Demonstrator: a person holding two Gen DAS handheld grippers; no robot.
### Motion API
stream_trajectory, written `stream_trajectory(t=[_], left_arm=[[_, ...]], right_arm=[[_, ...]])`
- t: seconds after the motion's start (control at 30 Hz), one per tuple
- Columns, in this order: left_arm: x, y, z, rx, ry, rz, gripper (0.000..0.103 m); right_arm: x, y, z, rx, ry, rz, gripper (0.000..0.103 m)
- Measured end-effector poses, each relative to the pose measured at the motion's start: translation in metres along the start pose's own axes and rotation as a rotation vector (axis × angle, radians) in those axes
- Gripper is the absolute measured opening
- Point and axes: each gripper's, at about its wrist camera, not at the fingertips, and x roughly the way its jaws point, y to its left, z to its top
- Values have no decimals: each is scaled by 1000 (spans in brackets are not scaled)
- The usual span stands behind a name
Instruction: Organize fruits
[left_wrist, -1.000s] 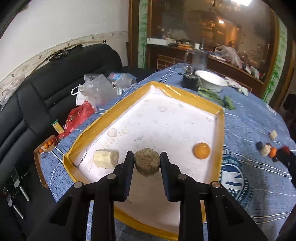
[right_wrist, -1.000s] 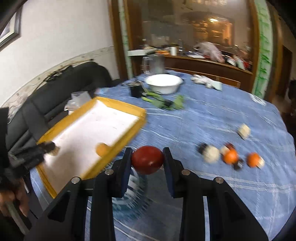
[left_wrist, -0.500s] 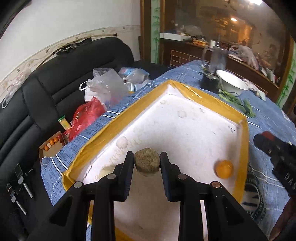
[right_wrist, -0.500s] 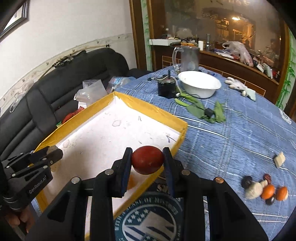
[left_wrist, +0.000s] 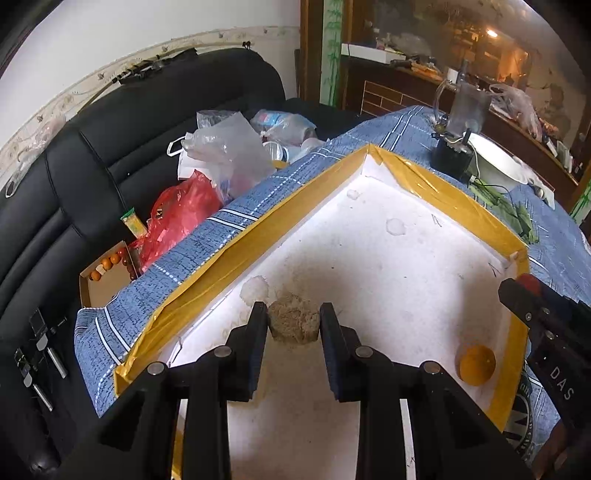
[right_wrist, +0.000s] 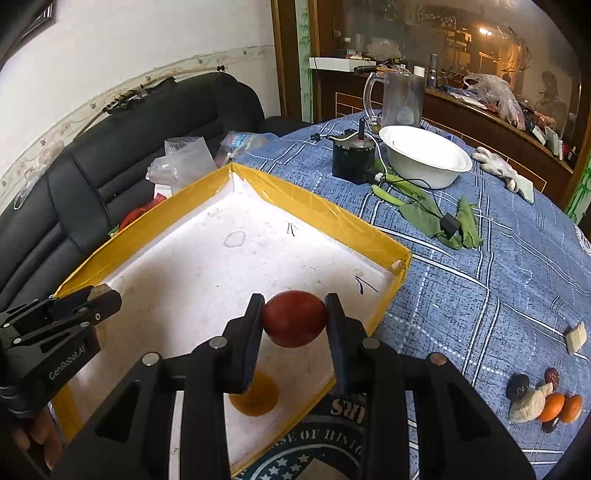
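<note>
While both loads hang over the yellow-rimmed tray (right_wrist: 325, 218), the left gripper (left_wrist: 293, 325) pinches a rough brown fruit piece (left_wrist: 293, 326) near the left wall and the right gripper (right_wrist: 294, 323) pinches a dark red fruit (right_wrist: 294, 323) above the orange fruit (right_wrist: 255, 400). Best practice: lower each to the white floor before spreading, the red one clear of the orange.
</note>
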Motion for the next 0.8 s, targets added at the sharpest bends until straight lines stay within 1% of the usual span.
stream_trajectory(t=[0.17,0.3,0.33,0.37,0.4,0.43,0.5,0.57,0.6,0.67,0.73,0.8], left_arm=[[6,4,3,-18,17,-2,28],[9,8,4,-35,24,8,28],[11,9,5,-39,33,14,33],[12,9,5,-45,41,19,47],[12,11,4,-56,45,15,52],[10,13,4,-67,37,9,54],[6,16,4,-76,24,12,55],[-2,19,3,-91,7,3,65],[-6,22,3,-101,-3,-1,68],[-15,27,1,-131,-28,-8,78],[-23,29,-1,-149,-51,-7,78],[-33,28,-4,-150,-67,-20,78]], right_arm=[[6,-2,3,1,10,-5,35],[16,-2,3,-3,40,-13,36],[19,-2,3,-7,58,-19,36],[21,-1,2,-12,69,-25,39],[21,0,1,-16,70,-36,47],[19,0,0,-19,62,-47,53],[11,-2,0,-20,47,-58,60],[-2,-5,-2,-21,22,-74,64],[-8,-8,-3,-21,12,-79,66],[-24,-15,-9,-8,-12,-92,70],[-41,-24,-18,7,-37,-103,75],[-61,-33,-34,25,-56,-114,78]])
